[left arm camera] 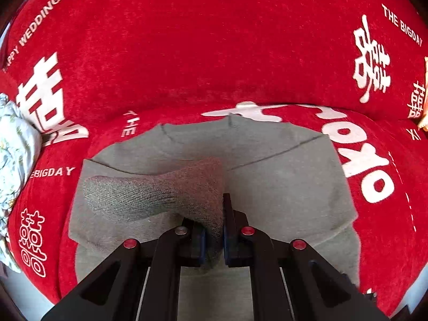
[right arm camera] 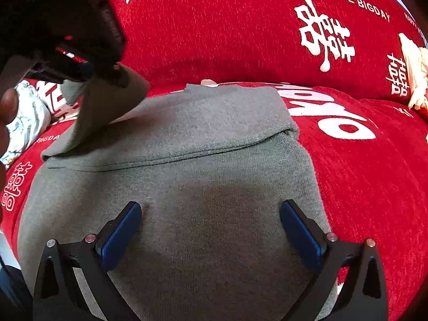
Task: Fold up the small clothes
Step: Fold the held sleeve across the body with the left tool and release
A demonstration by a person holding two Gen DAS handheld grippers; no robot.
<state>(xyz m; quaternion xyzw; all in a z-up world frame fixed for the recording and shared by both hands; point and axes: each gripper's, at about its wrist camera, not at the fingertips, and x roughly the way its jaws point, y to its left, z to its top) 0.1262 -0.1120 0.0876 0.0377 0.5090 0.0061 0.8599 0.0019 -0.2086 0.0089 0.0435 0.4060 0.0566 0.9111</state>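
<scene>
The gray sweater [right arm camera: 187, 192] lies flat on the red sofa cover [right arm camera: 361, 160]. The left hand-held gripper [left arm camera: 214, 230] pinches its sleeve [left arm camera: 149, 195], lifted up at ten o'clock in the right view. The right hand-held gripper [right arm camera: 210, 230] hangs wide apart over the sweater, holding nothing.

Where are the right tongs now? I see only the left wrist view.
Observer: The right tongs are open over the lower part of the grey sweater and hold nothing.
Operator: Is the sleeve that I grip lifted off the sweater?
Observer: Yes. In the right wrist view the sleeve rises from the sweater's left edge up to the left tongs, and it casts a shadow on the cloth below.
</scene>
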